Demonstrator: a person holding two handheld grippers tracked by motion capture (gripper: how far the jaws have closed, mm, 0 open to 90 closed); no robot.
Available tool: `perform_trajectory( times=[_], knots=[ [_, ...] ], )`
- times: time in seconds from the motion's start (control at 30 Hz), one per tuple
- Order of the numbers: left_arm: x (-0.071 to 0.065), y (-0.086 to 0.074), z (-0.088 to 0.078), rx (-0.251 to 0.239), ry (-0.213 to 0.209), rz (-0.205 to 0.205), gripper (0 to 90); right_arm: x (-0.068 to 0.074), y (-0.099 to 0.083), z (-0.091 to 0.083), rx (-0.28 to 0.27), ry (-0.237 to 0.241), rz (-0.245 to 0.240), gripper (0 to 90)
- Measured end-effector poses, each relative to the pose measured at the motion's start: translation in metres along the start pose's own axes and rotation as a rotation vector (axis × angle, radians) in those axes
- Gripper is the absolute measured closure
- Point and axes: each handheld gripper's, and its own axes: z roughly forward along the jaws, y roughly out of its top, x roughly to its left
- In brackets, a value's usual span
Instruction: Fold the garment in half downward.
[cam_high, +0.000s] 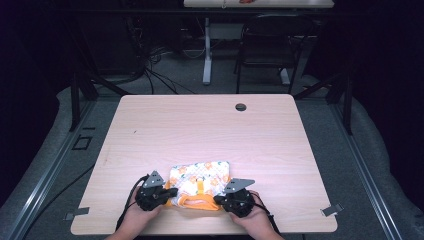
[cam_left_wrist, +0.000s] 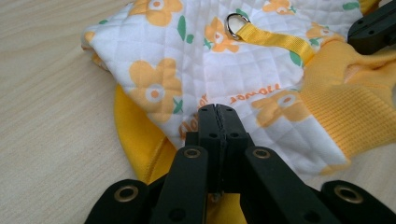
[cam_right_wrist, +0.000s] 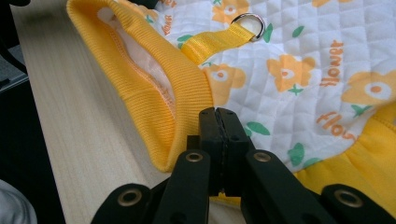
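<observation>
Quilted flower-print pet garment, flat near the worktop front edge; left gripper and right gripper, both fully closed, empty, resting at its sides, probably to smooth it.

A light wooden table with a round cable hole stands on a grey floor. Behind it are a dark chair, the white leg of another desk and loose black cables. The room around is dark, and light falls on the table.
</observation>
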Motion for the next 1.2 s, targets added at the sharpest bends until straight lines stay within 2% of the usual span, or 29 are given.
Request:
perform_trajectory(
  times=[0.3,0.33,0.53,0.6,0.73,0.9,1.03,1.07,1.2],
  knots=[
    [0.003,0.002,0.002,-0.005,0.017,0.001,90.0,-0.002,0.003,0.003,-0.009,-0.014,0.007,90.0],
    [0.004,0.003,0.003,-0.007,0.022,-0.002,90.0,-0.003,0.003,0.002,0.004,-0.015,-0.002,90.0],
    [0.010,0.010,0.009,-0.004,0.036,-0.014,90.0,-0.008,0.007,0.006,-0.007,-0.023,0.012,90.0],
    [0.015,0.013,0.012,-0.007,0.047,-0.016,90.0,-0.015,0.010,0.009,-0.015,-0.025,0.032,90.0],
    [0.019,0.017,0.015,-0.010,0.057,-0.021,90.0,-0.020,0.013,0.011,-0.016,-0.034,0.037,90.0],
    [0.027,0.024,0.022,-0.021,0.071,-0.056,90.0,-0.028,0.019,0.015,-0.018,-0.062,0.045,90.0],
    [0.030,0.028,0.025,-0.018,0.081,-0.047,90.0,-0.033,0.022,0.017,-0.014,-0.070,0.050,90.0],
    [0.032,0.029,0.027,-0.021,0.080,-0.063,90.0,-0.036,0.023,0.019,-0.027,-0.066,0.069,90.0],
    [0.037,0.034,0.030,-0.020,0.091,-0.062,90.0,-0.040,0.025,0.022,-0.033,-0.067,0.089,90.0]
  ],
)
